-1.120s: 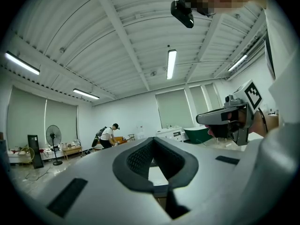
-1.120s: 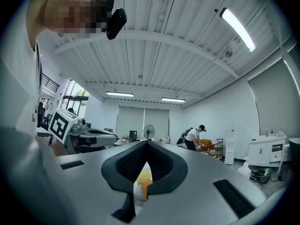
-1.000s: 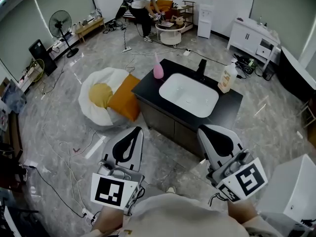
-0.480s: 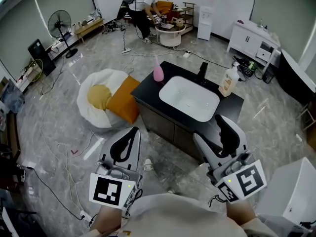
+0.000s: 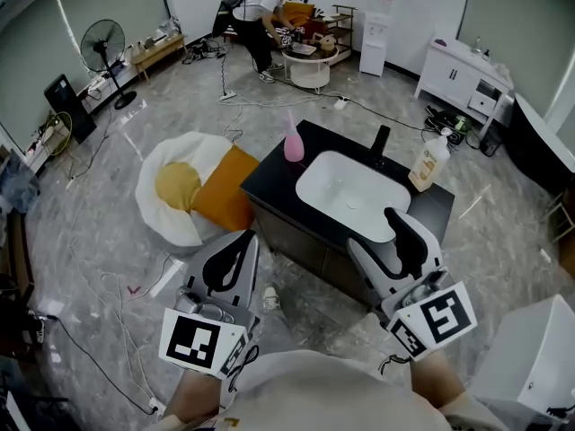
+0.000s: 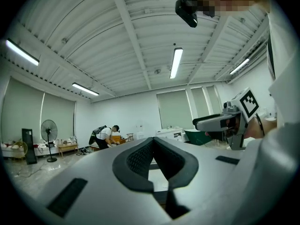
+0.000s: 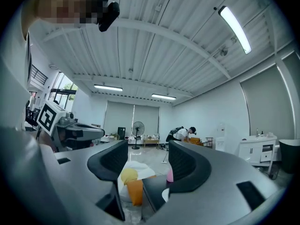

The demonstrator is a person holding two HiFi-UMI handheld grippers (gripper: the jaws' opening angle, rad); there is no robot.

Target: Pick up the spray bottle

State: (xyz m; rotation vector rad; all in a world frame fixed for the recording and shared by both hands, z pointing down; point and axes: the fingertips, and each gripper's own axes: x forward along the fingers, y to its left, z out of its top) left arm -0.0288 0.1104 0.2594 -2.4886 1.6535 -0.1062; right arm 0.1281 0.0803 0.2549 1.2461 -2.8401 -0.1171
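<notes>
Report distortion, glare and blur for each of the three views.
Head view: strong fisheye bend, the walls curve at the edges; the glossy floor shows pale streaks of reflected light. Left gripper view: round black vignette, the ceiling lamp is blown out white. Right gripper view: same vignette, the long lamp glares, and the far room stays fairly sharp.

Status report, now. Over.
Left gripper shut, right gripper open, both empty. Pink bottle and cream bottle upright on black sink counter, untouched. Nothing in the way.
</notes>
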